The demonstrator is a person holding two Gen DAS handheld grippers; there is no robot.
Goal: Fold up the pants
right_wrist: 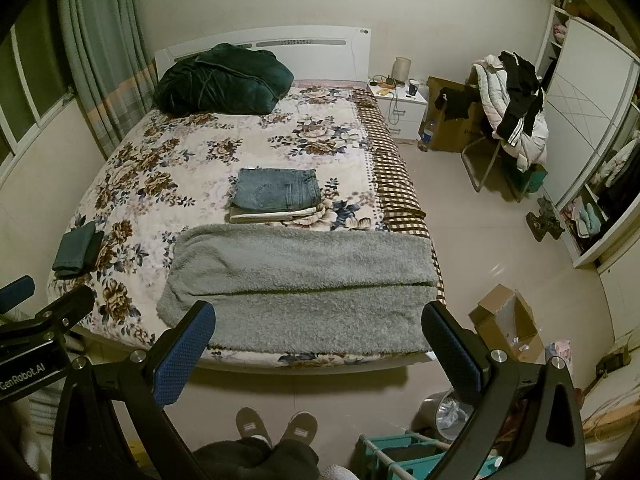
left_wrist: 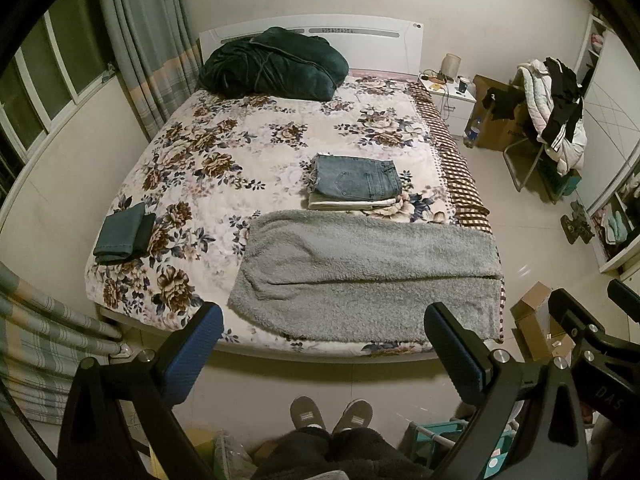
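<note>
Grey fleece pants [left_wrist: 368,272] lie flat across the near end of the floral bed [left_wrist: 224,160], folded lengthwise, one end at the right bed edge. They also show in the right wrist view [right_wrist: 300,284]. My left gripper [left_wrist: 324,344] is open and empty, held above the floor just short of the bed's near edge. My right gripper [right_wrist: 320,344] is open and empty too, at the same height, to the right of the left one. Neither touches the pants.
Folded jeans on a pale garment [left_wrist: 356,182] lie mid-bed. A folded dark teal garment [left_wrist: 122,234] sits at the near left corner. A dark green quilt [left_wrist: 272,64] is by the headboard. An open cardboard box [right_wrist: 508,320], a chair with clothes [right_wrist: 512,108] and my slippers [right_wrist: 276,424] are on the floor.
</note>
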